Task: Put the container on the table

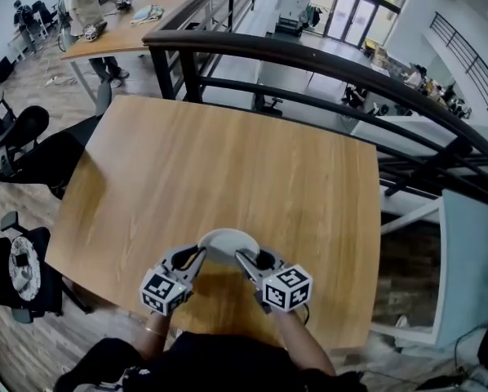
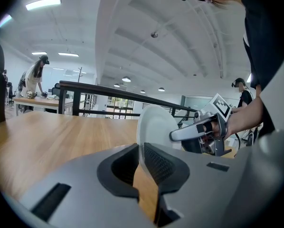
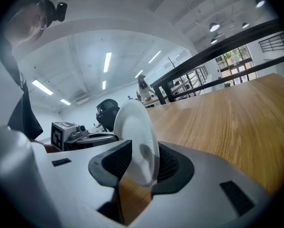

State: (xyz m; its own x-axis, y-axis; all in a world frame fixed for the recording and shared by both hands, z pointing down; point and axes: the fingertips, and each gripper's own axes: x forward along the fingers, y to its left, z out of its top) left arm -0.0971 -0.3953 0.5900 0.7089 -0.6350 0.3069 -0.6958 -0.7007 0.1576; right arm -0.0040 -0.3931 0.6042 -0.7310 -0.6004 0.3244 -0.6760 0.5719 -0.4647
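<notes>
**Container low at the table's near edge, flanked by both grippers**

Nearest the person, at the near edge of the table (image 1: 228, 137), the left gripper (image 1: 197, 256) reaches in from the left. Its jaws stand almost together and are clenched on the thin left rim of the white container (image 1: 226, 242). The left gripper view shows that rim pinched between the two pads.

The container lies between the two grippers, low over the wood and close to the near edge. Whether its base rests on the table cannot be told. Taking a shallow, thin-walled dish by opposite rims probably keeps it level while it is set down.

To the right, the right gripper (image 1: 246, 258) has the opposite rim between its jaws, but they stand wider than the rim is thick. In the right gripper view the rim lies against one pad, with a gap at the other. This side looks released rather than gripping, so the left grip seems to be the only one holding the container.
</notes>
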